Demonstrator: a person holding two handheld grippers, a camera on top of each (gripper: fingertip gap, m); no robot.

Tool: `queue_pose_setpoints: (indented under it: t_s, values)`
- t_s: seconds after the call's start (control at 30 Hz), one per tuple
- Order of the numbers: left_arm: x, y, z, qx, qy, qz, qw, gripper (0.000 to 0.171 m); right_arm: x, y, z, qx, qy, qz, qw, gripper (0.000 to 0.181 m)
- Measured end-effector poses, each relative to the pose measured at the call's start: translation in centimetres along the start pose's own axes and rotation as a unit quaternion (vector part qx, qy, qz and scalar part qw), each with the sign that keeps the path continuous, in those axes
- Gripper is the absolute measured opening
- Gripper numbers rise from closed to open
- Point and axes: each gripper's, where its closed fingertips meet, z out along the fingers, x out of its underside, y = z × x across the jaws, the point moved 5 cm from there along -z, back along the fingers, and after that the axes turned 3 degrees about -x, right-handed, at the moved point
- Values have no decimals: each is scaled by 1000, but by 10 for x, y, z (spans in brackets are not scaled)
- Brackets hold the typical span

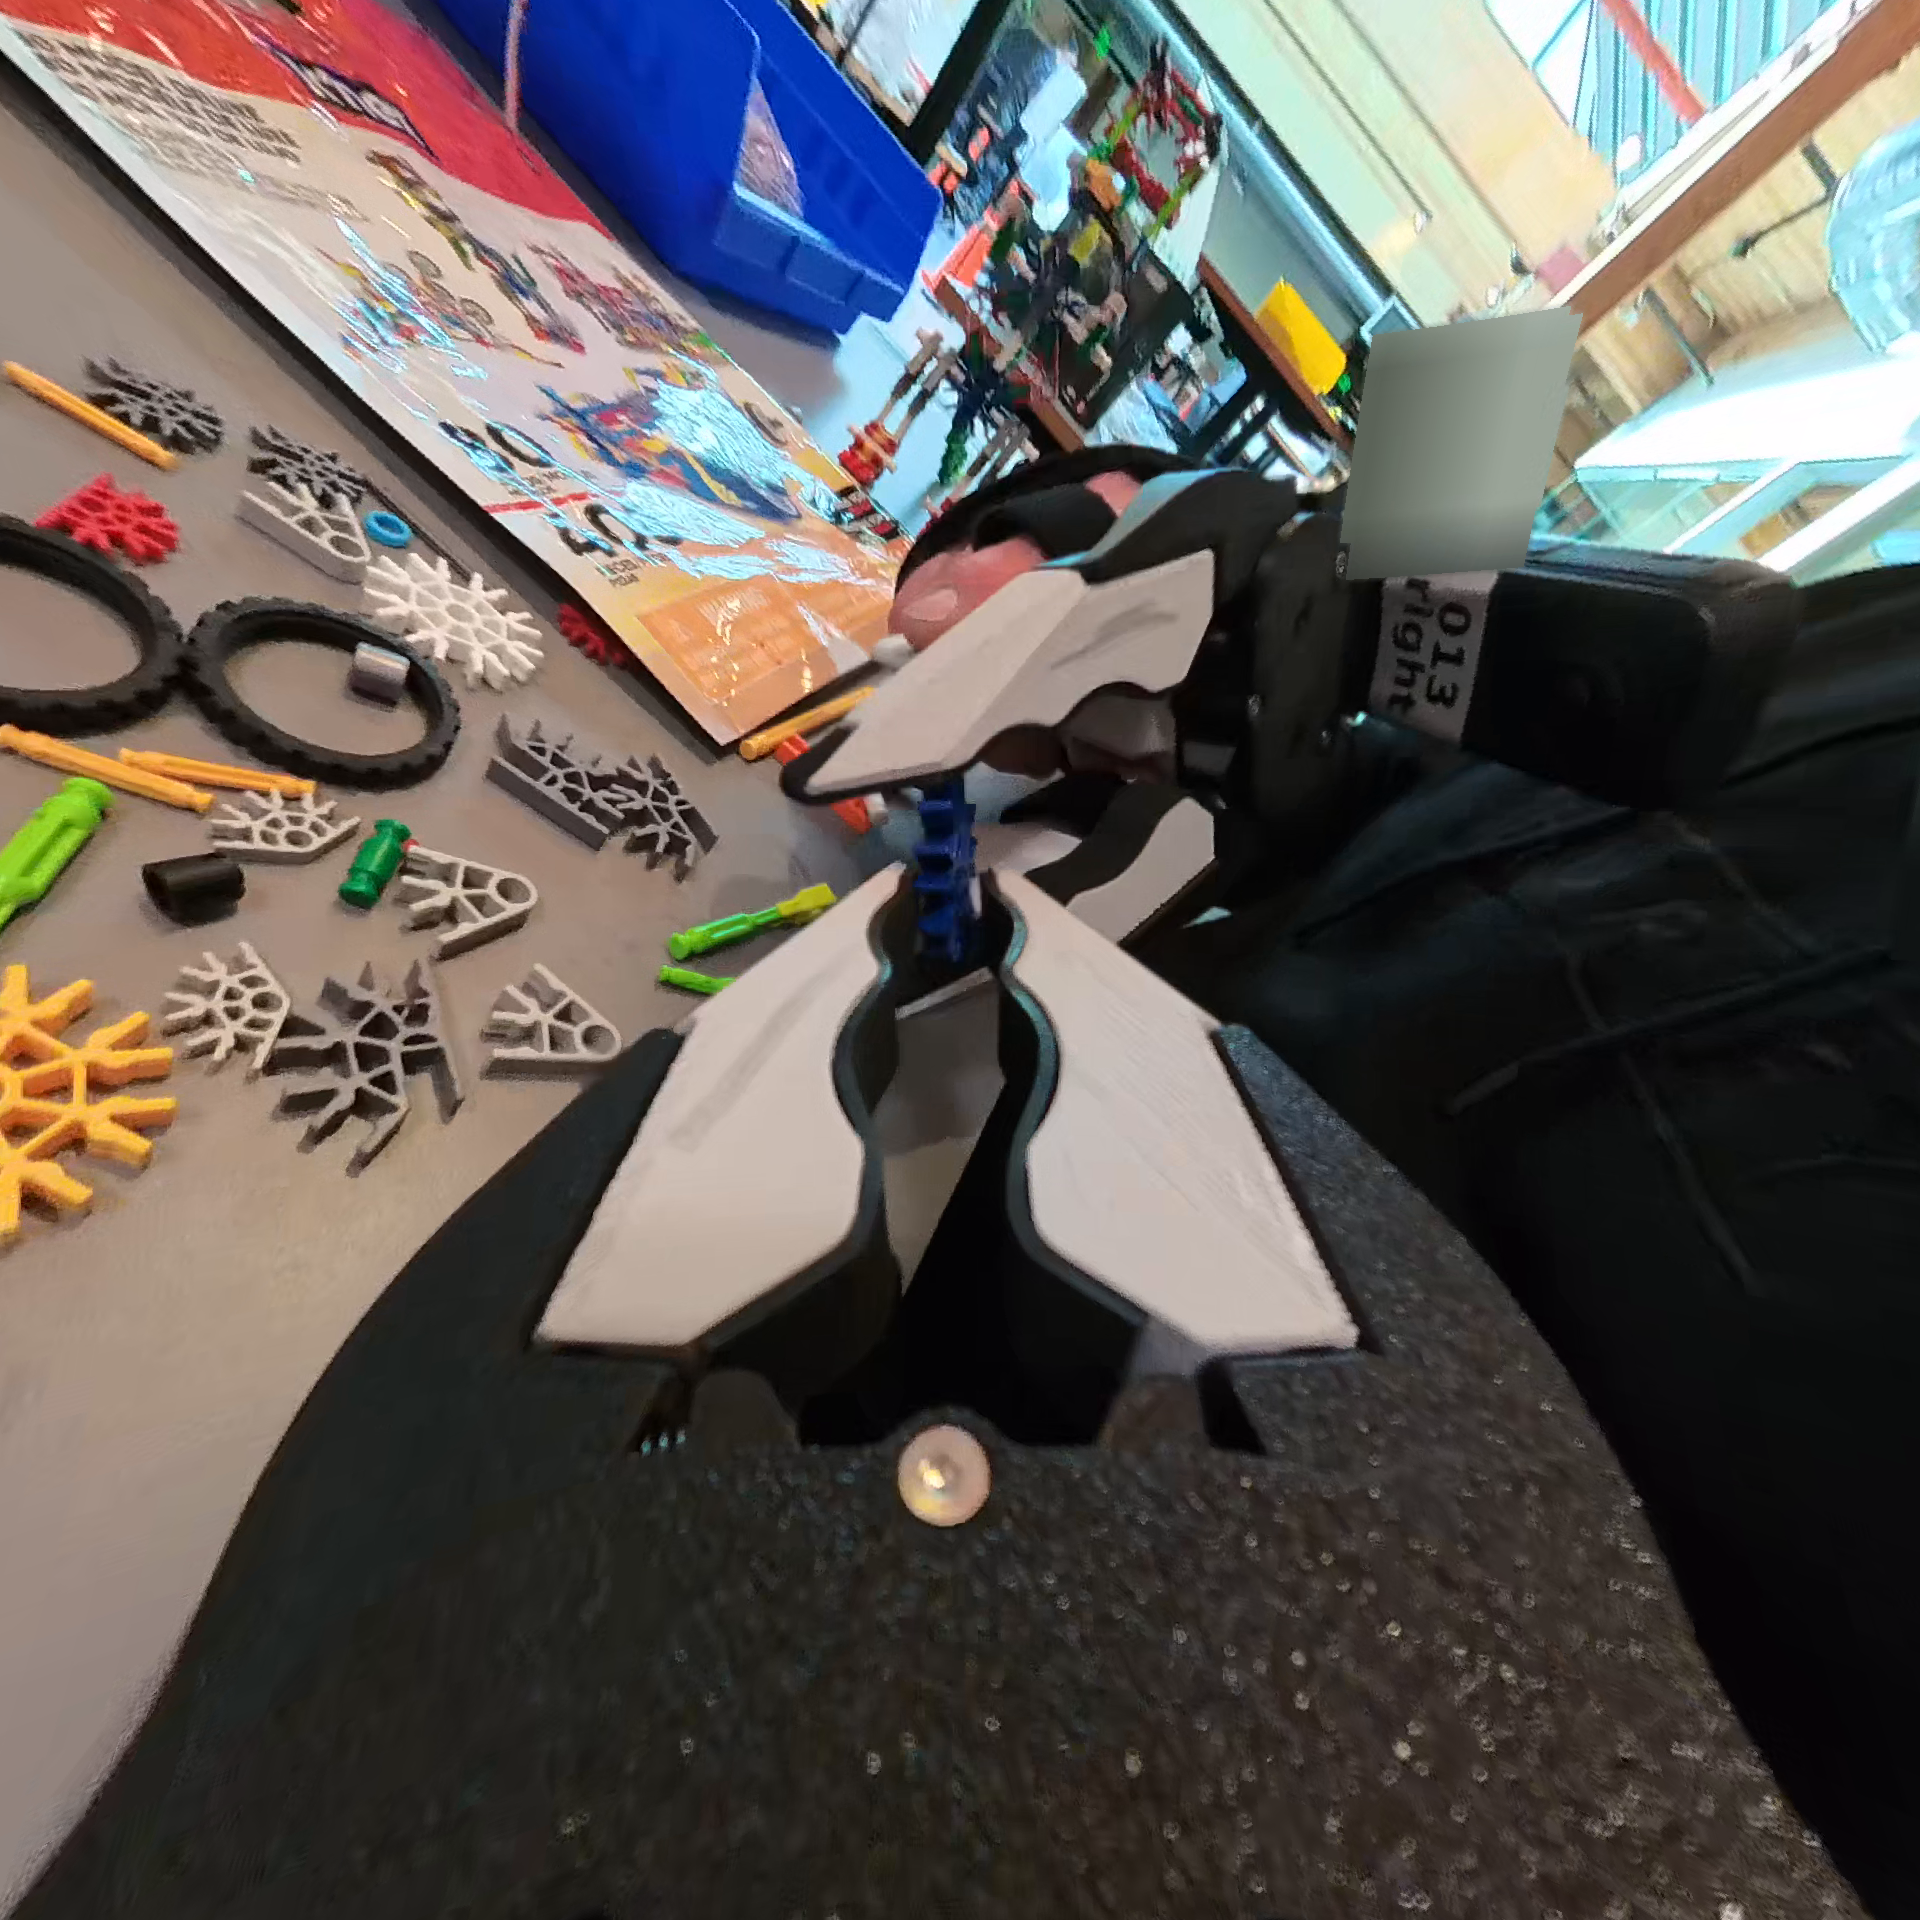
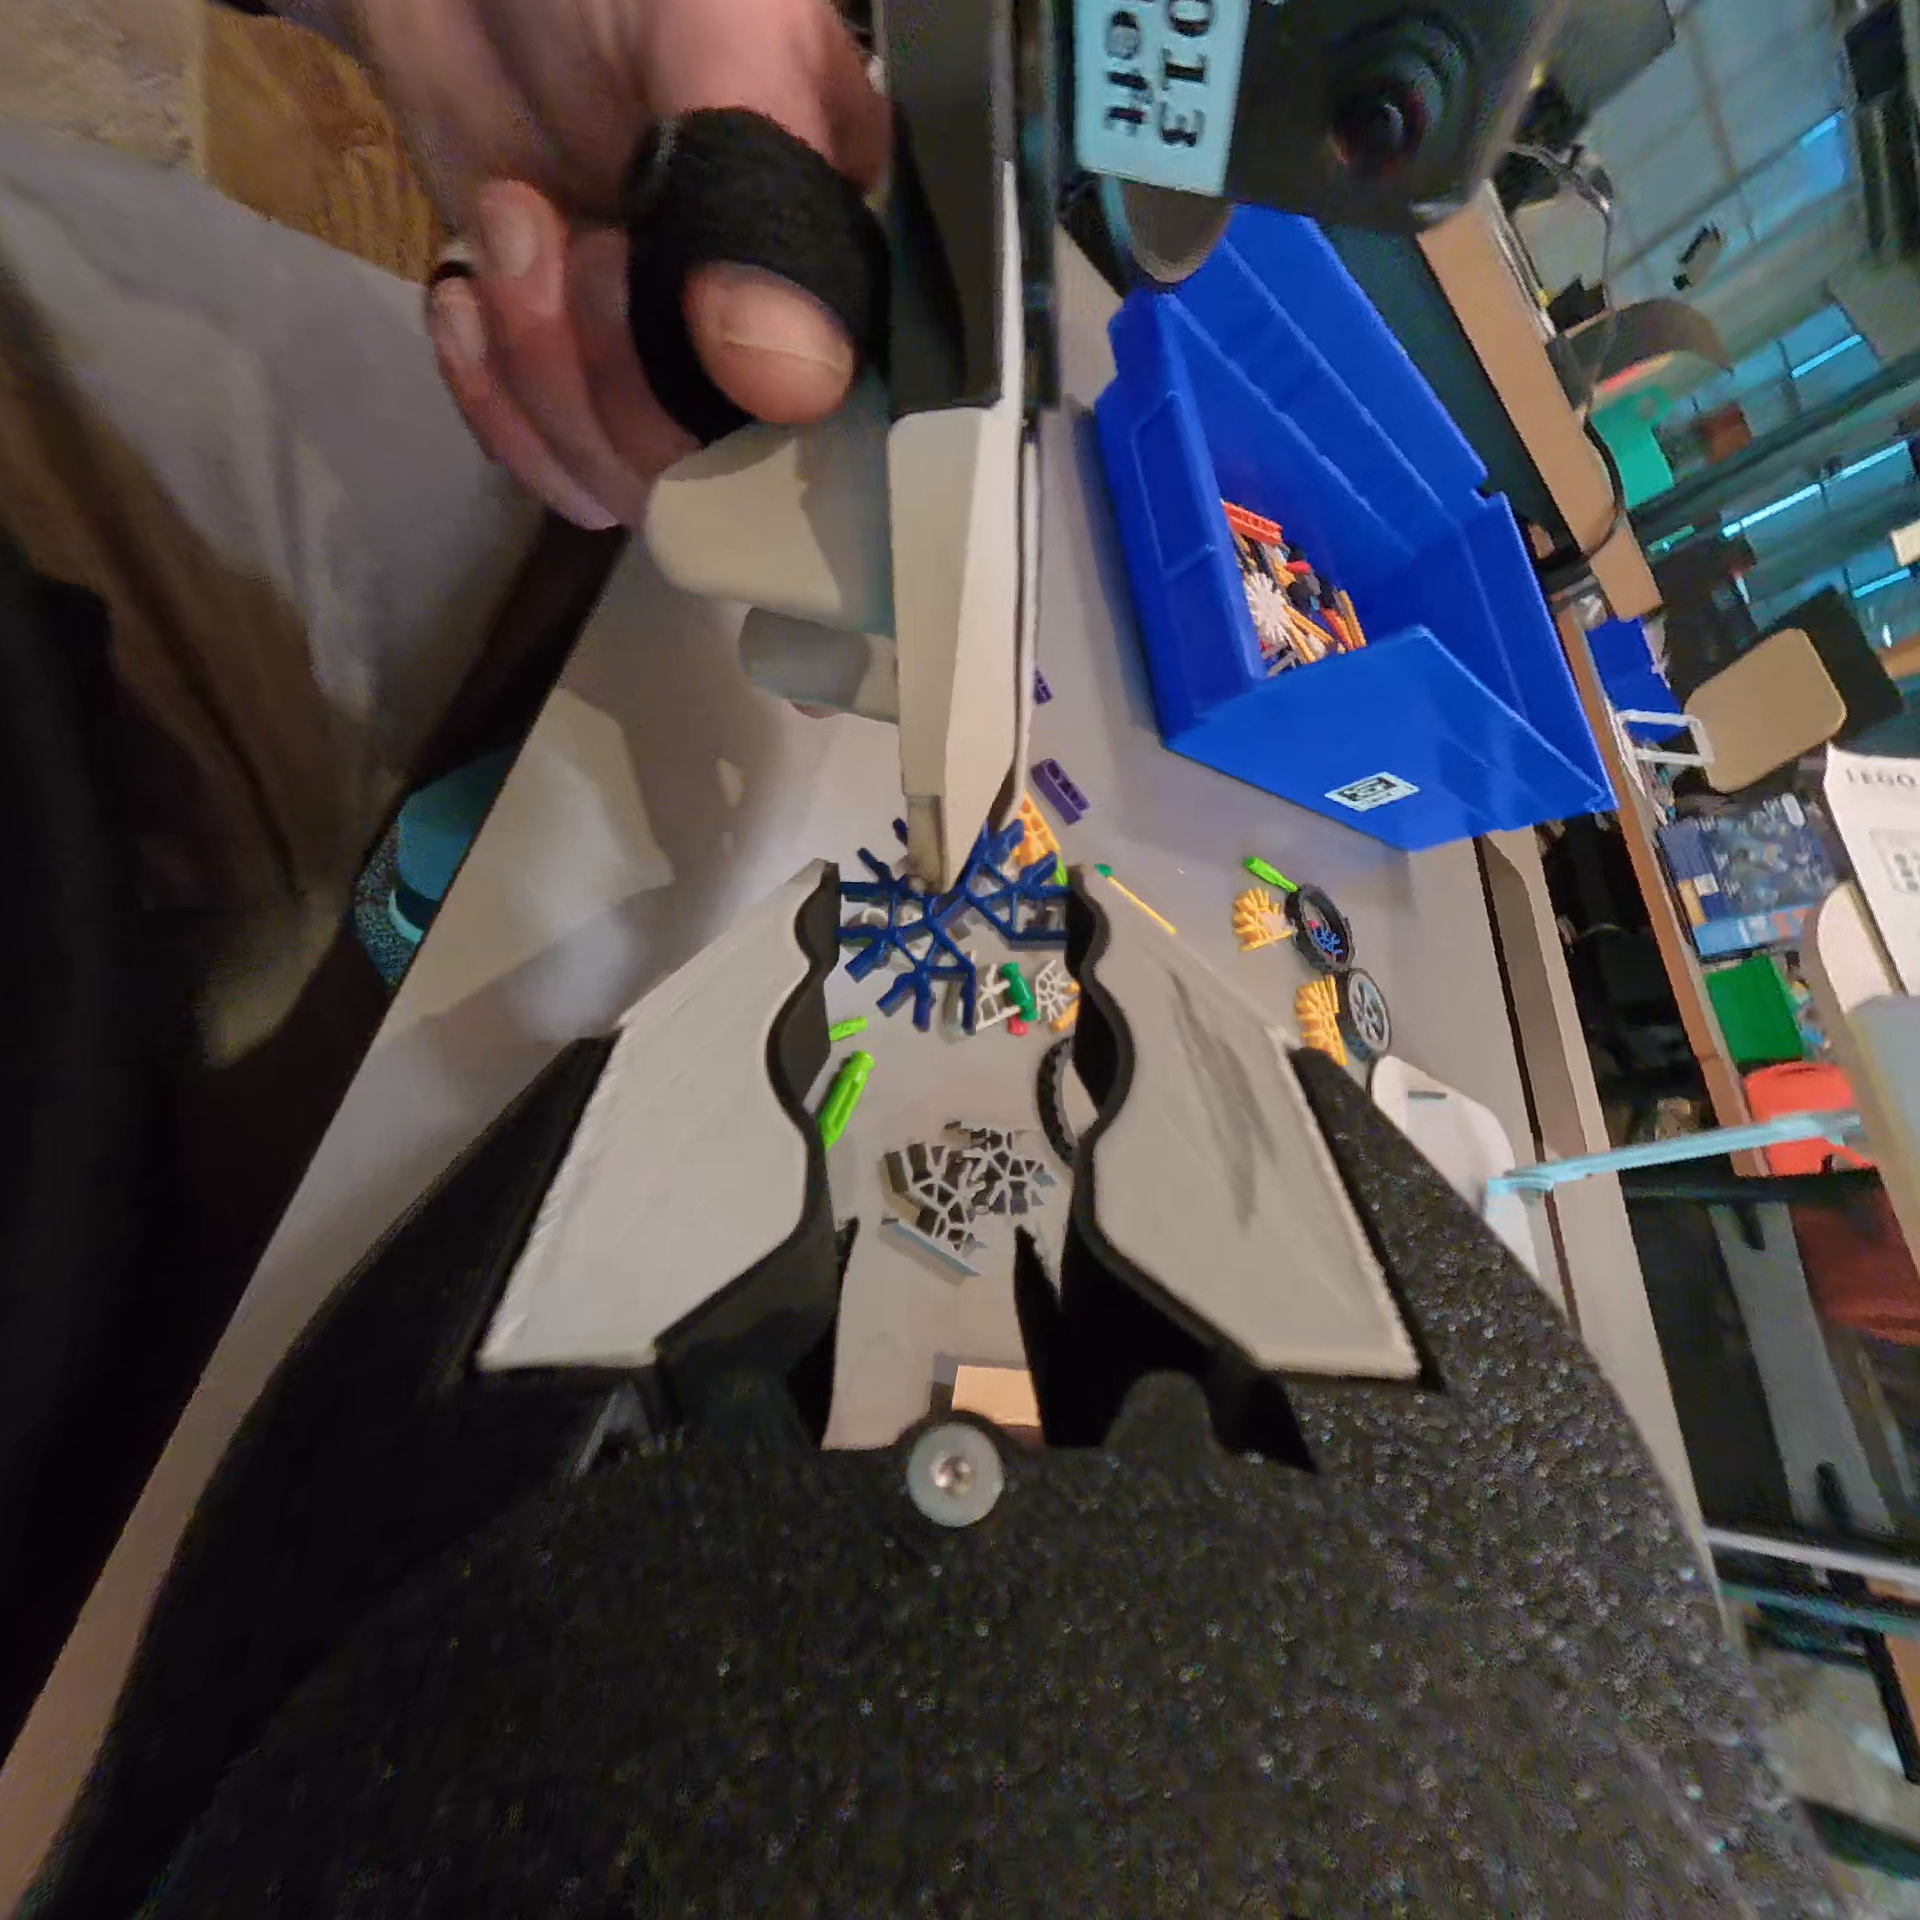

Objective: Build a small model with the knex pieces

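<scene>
Presently noted: left gripper with white fingers and black pads, narrowed onto a blue snowflake-shaped plastic connector, seen edge-on in the left wrist view, gripped at one edge. Right gripper with fingers spread to the connector's width, each tip at an opposite edge of the same blue connector; firm contact cannot be told. Connector raised above the grey tabletop, between both grippers. Left gripper's white finger descending from above onto the connector's centre in the right wrist view, a person's hand with a black finger strap behind it. Scattered on the table beyond: grey fan-shaped connectors, white snowflake connector, yellow snowflake connector, black rubber tyre rings, yellow rods, green rods. Farther off: printed glossy sheet and blue plastic bin holding mixed pieces.
</scene>
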Motion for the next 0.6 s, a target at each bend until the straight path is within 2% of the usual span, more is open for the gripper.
queue_pose_setpoints:
  t_s: [0.13, 0.27, 0.37, 0.6]
  values:
    - [3, 6, -1, -19, -21, -11, 1000, 13, 1, -10, 0, 35, 4, 26, 999, 42]
    - [-3, 2, -4, 0, -88, -31, 996, 11, -2, -8, 2, 41, 2, 34, 999, 41]
    - [-1, 3, -2, -16, -93, -20, 995, 4, -1, -7, 5, 54, 8, 37, 998, 42]
    - [-2, 9, -5, -32, -86, -24, 996, 4, -1, -7, -2, 40, 6, 44, 998, 48]
